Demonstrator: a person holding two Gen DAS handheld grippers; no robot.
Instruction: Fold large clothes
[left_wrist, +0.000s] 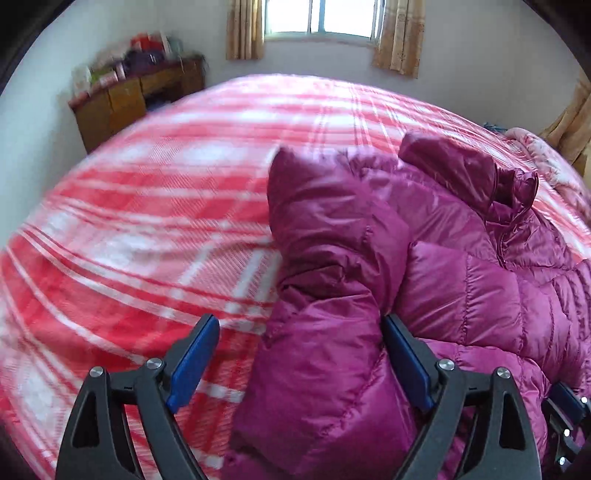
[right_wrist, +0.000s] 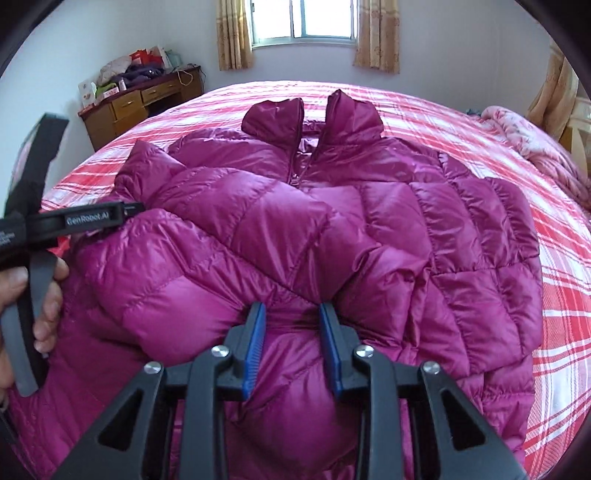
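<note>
Daylight floods in from a blown-out window (right_wrist: 320, 20) at the far wall, leaving the room bright and evenly lit. Sheen glints on the quilted magenta jacket (right_wrist: 332, 221). The left wrist view is smeared by motion blur across the plaid bedspread (left_wrist: 147, 221) and the desk (left_wrist: 140, 99); the right wrist view is sharp. Both fisheye frames bow heavily, with dark vignetted corners.

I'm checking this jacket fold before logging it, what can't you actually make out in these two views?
- Jacket hem: right wrist view, hidden behind the right gripper and cut off by the bottom edge.
- Plaid bedspread: left wrist view, smeared by motion blur.
- Clutter on the desk: both views, too small to identify.
- Left gripper fingertips: right wrist view, only its body and the hand show.
</note>
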